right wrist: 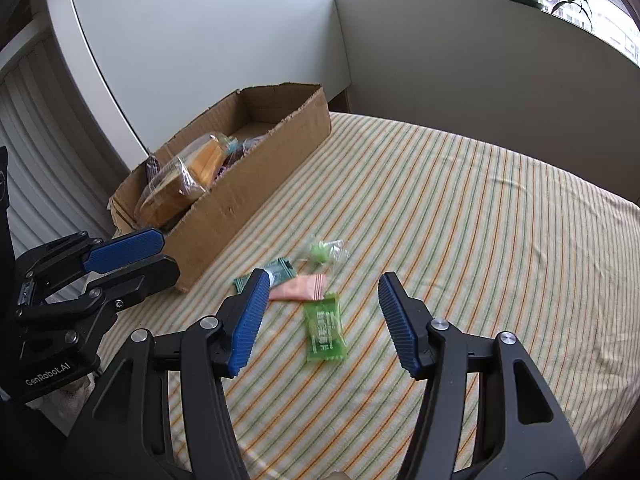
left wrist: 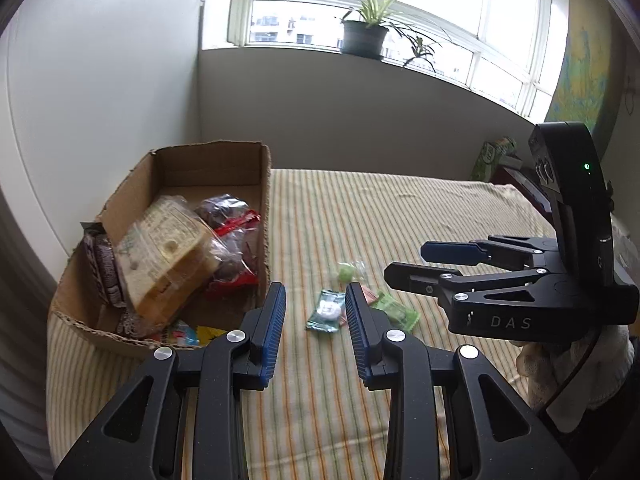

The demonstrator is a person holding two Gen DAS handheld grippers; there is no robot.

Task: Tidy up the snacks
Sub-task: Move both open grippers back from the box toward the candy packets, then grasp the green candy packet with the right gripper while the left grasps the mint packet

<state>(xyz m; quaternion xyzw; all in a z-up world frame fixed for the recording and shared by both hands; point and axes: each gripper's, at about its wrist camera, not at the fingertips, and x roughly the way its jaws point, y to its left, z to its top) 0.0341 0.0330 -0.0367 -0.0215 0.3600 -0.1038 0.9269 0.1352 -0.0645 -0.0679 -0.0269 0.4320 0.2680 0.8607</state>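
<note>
Small wrapped snacks lie together on the striped cloth: a bright green packet (right wrist: 325,328), a pink packet (right wrist: 298,288), a teal packet (right wrist: 276,274) and a clear-wrapped green candy (right wrist: 322,250). In the left wrist view the teal packet (left wrist: 326,311) and the green candy (left wrist: 347,271) show too. A cardboard box (right wrist: 256,184) to their left holds bread and other snack bags (left wrist: 168,248). My left gripper (left wrist: 316,320) is open and empty above the teal packet. My right gripper (right wrist: 320,316) is open and empty, hovering over the bright green packet.
The table is covered by a striped cloth (right wrist: 480,220). A white cabinet (right wrist: 200,40) stands behind the box. A potted plant (left wrist: 366,34) sits on the windowsill. A green carton (left wrist: 490,158) is at the table's far right.
</note>
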